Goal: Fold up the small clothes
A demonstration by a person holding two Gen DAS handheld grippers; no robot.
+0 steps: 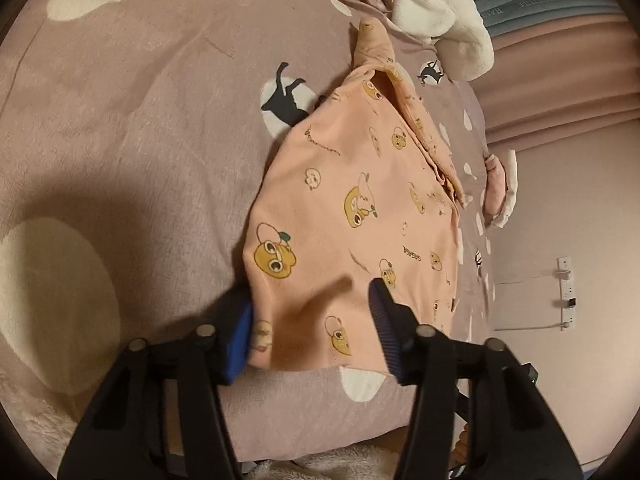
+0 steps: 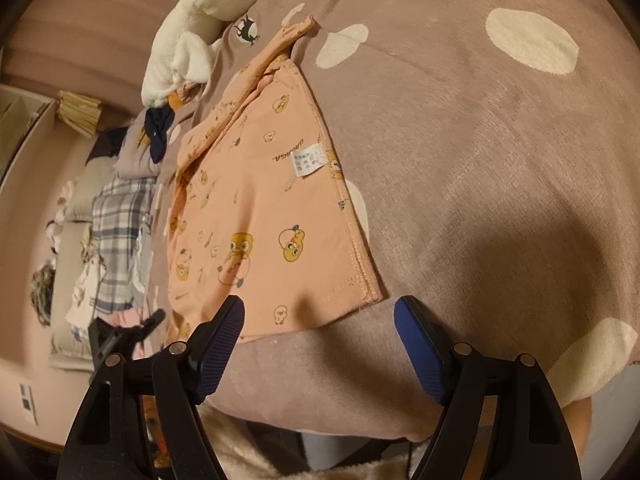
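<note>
A small peach garment point(image 1: 360, 216) printed with yellow cartoon faces lies partly folded on a mauve bedspread point(image 1: 140, 120). My left gripper point(image 1: 312, 320) is open, its blue-padded fingers straddling the garment's near edge just above the cloth. In the right wrist view the same garment point(image 2: 256, 216) shows a white care label point(image 2: 307, 162) and a stitched hem. My right gripper point(image 2: 320, 320) is open, over the garment's near corner, holding nothing.
The bedspread has cream spots and black cat prints point(image 1: 286, 98). A white plush blanket point(image 1: 444, 20) lies at the far end. Beyond the bed's edge, plaid clothes point(image 2: 116, 240) are heaped on the floor. My left gripper's tip also shows in the right wrist view point(image 2: 132, 330).
</note>
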